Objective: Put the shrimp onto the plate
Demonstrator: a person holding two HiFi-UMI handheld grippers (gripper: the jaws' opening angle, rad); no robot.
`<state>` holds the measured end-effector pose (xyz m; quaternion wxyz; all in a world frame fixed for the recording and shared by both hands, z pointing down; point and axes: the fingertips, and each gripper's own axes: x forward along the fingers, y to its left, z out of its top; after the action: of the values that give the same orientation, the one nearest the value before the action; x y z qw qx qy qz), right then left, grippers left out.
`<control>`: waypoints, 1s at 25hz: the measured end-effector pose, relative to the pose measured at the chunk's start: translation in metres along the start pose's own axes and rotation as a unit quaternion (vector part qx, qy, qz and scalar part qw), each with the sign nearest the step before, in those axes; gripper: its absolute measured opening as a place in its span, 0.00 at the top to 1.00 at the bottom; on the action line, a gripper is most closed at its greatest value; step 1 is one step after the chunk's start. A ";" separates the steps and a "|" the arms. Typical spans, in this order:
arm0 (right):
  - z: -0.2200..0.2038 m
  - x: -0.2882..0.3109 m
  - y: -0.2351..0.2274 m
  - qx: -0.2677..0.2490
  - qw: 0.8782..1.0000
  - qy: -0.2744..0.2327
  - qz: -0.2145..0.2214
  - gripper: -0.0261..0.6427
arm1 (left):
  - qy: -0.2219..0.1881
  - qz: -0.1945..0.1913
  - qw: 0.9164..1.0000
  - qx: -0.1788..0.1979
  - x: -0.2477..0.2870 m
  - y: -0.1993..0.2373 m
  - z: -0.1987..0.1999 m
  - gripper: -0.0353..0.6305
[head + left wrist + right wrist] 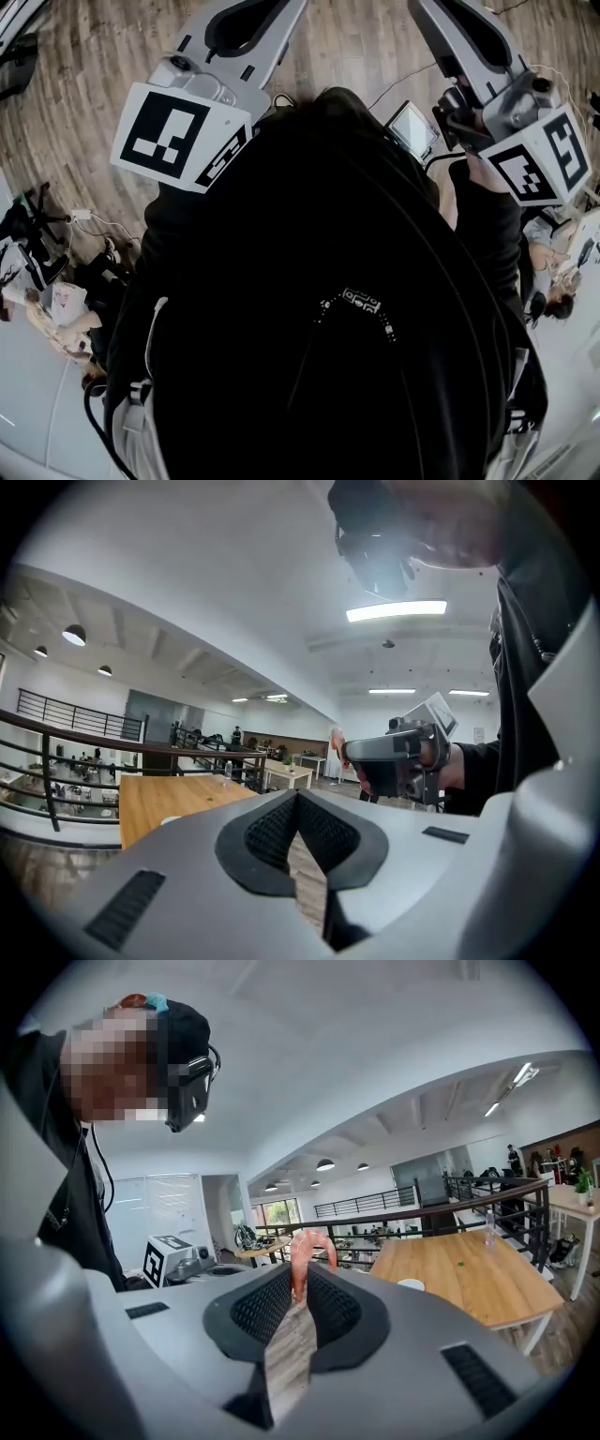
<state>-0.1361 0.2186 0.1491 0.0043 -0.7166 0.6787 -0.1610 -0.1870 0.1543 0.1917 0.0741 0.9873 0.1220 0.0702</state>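
The right claw (302, 1277) is closed narrowly on the shrimp (310, 1252), pinching it between the tips of its black ribbed pads (258, 1307). The pink curled body arches up above the jaw tips. Below the pinch, plank floor (289, 1354) shows through the gap where the pads part.

Past this claw and to its right stands a wooden table (469, 1283). A small white round thing (410, 1284) sits near the table's nearer edge; whether it is the plate cannot be told. A black railing (412, 1215) runs behind the table. Off to the claw's left sits a marker cube (167, 1258).

The left claw (296, 797) has its pads pressed together at the tips, with nothing between them. Beyond it, to its right, a hand (454, 765) grips the right claw. Both claws sit just ahead of the person's dark jacket (328, 309).
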 end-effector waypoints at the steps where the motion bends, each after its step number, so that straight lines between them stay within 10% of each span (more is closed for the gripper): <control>1: 0.000 0.006 -0.001 -0.001 1.000 0.000 0.006 0.87 | 0.002 0.002 1.000 0.000 0.000 0.005 -0.003 0.94; 6: -0.031 0.038 -0.026 0.006 0.999 0.002 0.046 0.87 | 0.024 0.024 0.999 -0.001 0.011 0.029 -0.046 0.94; 16: 0.022 0.152 -0.108 0.010 0.995 -0.004 0.102 0.87 | 0.018 0.083 0.996 -0.014 0.059 0.152 -0.008 0.94; 25: 0.040 0.158 -0.212 0.046 0.991 -0.008 0.129 0.87 | 0.024 0.092 0.995 -0.030 0.152 0.171 0.020 0.94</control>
<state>0.0835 0.0729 0.1946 0.0630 -0.6237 0.7570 -0.1841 0.0016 0.0255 0.2180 0.0937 0.9897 0.0303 0.1037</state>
